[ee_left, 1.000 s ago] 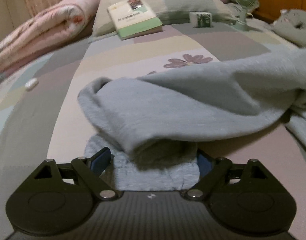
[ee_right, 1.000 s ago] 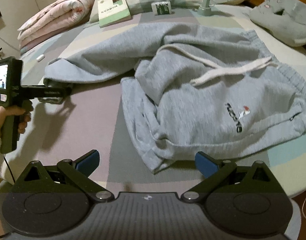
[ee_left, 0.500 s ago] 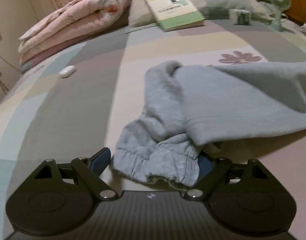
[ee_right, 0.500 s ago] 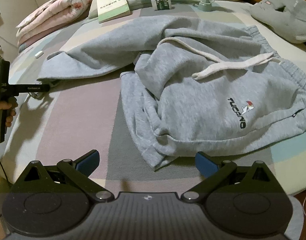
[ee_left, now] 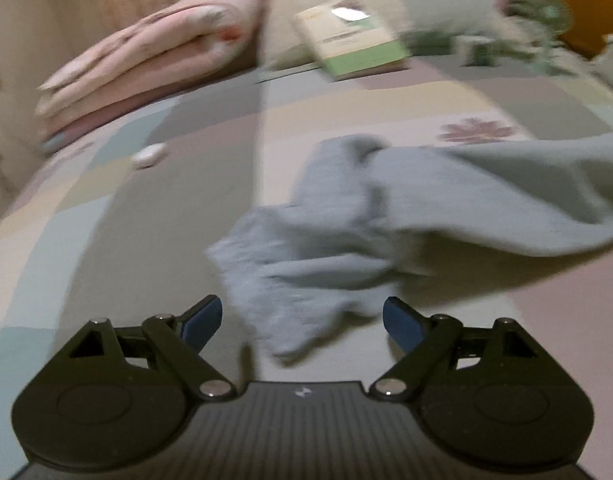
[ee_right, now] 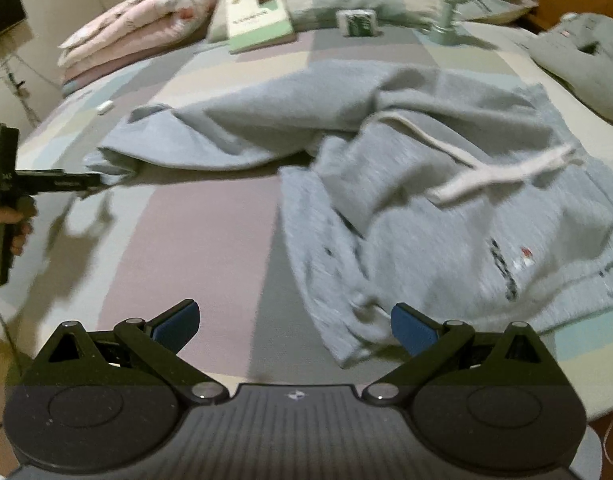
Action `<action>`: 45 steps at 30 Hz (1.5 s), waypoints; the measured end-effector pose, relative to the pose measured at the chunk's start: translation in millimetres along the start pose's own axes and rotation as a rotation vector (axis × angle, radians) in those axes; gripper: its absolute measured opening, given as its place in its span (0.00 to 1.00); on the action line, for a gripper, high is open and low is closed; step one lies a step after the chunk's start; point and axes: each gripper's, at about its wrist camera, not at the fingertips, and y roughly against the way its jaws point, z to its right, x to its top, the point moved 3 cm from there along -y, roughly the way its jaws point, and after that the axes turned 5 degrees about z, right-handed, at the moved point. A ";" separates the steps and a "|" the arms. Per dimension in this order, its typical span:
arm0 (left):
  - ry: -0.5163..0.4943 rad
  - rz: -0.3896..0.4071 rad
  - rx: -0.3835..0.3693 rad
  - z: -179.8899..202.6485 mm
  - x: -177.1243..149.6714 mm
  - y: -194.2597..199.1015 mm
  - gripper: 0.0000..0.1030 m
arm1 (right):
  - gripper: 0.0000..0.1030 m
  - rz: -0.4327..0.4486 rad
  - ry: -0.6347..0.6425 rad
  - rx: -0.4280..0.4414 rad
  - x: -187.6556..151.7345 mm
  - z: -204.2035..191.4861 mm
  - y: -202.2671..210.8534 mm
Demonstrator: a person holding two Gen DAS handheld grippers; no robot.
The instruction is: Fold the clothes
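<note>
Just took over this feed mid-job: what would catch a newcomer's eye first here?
The crumpled grey cotton sweatpants with a white drawstring sprawl across the pastel patchwork bedspread, one leg stretched towards the left gripper, whose open jaws frame its cuff. The right gripper hangs open by the other cuff. At the bed's head lie a rolled pink quilt and a green-and-white book.

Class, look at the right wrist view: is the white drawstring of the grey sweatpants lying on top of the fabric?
Yes: the white drawstring lies in plain sight across the top of the grey sweatpants, not tucked under them.
</note>
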 end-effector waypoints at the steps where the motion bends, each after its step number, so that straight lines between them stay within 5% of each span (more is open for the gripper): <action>1: -0.008 0.011 -0.025 5.9 1.6 1.2 0.85 | 1.00 0.002 0.010 0.009 3.0 -3.4 0.3; 8: -0.040 0.034 -0.040 35.5 12.7 -26.5 0.85 | 1.00 0.024 0.079 0.038 22.7 -24.0 0.5; 19: -0.011 0.042 0.192 -18.9 25.2 -62.7 0.87 | 1.00 0.002 0.095 0.024 25.9 -26.2 -12.7; 22: 0.017 0.026 0.164 -24.0 25.4 -56.2 0.85 | 1.00 -0.007 0.079 0.030 24.9 -23.5 -16.6; 27: -0.122 0.043 0.056 5.9 19.4 -47.7 0.86 | 1.00 -0.026 0.076 0.045 23.7 -24.4 -24.3; 37: -0.138 0.019 0.263 -37.1 40.2 -86.0 0.87 | 1.00 -0.030 0.032 0.013 21.9 -11.2 -24.1; 45: -0.120 0.034 0.358 -73.0 72.5 -102.2 0.87 | 1.00 -0.036 0.019 -0.005 21.6 -4.8 -27.1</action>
